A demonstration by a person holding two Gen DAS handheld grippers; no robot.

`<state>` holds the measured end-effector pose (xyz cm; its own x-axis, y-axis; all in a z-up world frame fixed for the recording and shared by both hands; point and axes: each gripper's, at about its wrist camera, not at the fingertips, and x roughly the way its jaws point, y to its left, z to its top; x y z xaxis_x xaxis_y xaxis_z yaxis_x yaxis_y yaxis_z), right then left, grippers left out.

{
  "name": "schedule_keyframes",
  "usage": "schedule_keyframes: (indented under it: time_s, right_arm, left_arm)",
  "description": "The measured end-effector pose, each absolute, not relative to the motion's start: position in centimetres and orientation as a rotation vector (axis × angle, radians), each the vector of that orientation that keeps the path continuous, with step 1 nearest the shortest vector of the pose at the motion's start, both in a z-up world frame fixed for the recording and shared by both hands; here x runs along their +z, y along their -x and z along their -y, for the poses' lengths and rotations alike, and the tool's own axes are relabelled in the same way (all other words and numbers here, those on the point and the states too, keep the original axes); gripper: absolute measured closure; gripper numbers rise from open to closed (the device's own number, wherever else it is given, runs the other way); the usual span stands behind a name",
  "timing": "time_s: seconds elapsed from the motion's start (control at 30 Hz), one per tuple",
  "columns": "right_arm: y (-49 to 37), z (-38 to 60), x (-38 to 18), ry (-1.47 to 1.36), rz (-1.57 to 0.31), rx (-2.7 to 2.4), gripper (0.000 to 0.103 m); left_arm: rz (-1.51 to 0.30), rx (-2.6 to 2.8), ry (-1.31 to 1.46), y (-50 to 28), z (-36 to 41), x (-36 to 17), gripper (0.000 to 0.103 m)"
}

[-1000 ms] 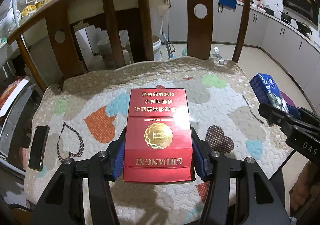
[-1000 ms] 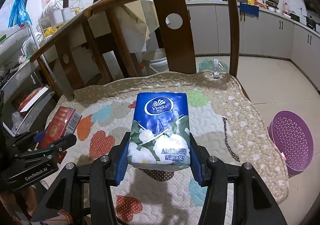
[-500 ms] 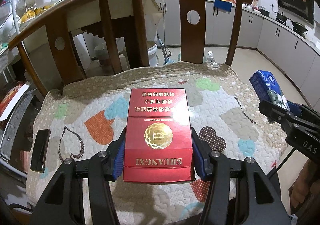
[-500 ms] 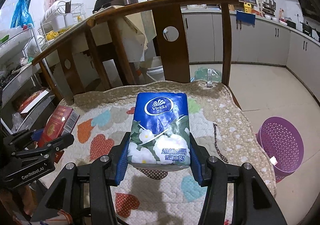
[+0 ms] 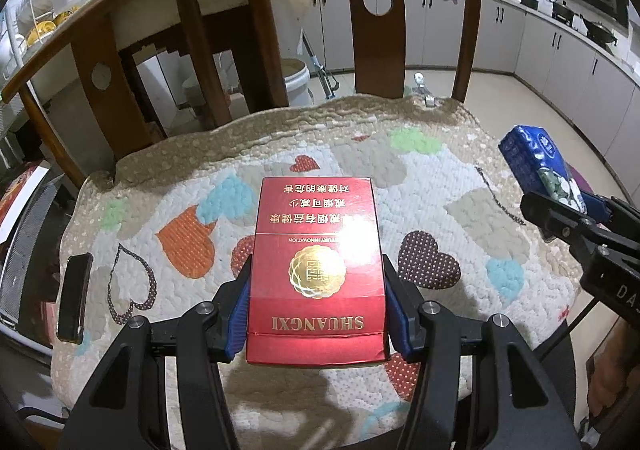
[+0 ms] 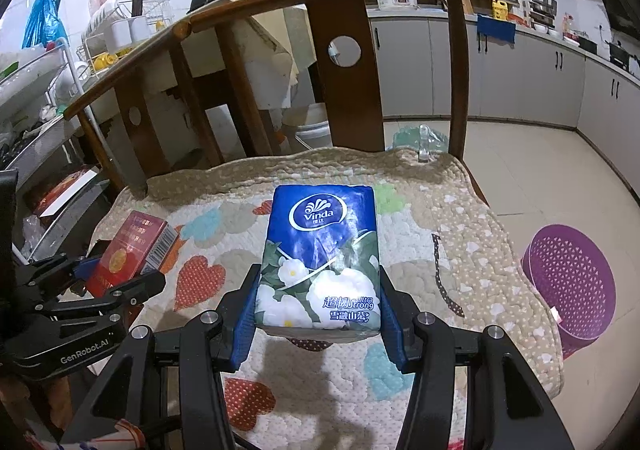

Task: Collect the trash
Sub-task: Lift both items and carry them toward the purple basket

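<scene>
My left gripper [image 5: 316,306] is shut on a red SHUANGXI cigarette box [image 5: 316,266] and holds it above the quilted chair cushion [image 5: 440,186]. The box also shows in the right wrist view [image 6: 132,250]. My right gripper [image 6: 318,302] is shut on a blue Vinda tissue pack [image 6: 320,254], held above the same cushion [image 6: 460,234]. The pack shows at the right edge of the left wrist view [image 5: 540,166]. A purple perforated basket [image 6: 568,286] stands on the floor to the right of the chair.
A dark phone [image 5: 74,302] lies at the cushion's left edge. The wooden chair back [image 6: 344,82] rises behind the cushion. A white bucket [image 5: 296,82] and a table stand behind it. Kitchen cabinets [image 6: 520,82] line the far right wall.
Both grippers have risen and pulled back a little with their loads; the cushion looks smaller and lower. The purple basket has shifted slightly in the right wrist view.
</scene>
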<state>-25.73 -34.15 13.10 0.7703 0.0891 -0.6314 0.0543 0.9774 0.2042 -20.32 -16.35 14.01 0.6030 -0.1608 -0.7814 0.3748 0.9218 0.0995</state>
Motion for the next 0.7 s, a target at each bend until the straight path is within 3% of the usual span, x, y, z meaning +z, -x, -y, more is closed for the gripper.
schedule_keyframes:
  time_s: [0.7]
  right_arm:
    - [26.2,40.6,9.6,-0.344,-0.716,-0.081,0.046]
  left_arm:
    - [-0.949,-0.367,-0.366,18.7,21.6,10.7,0.048]
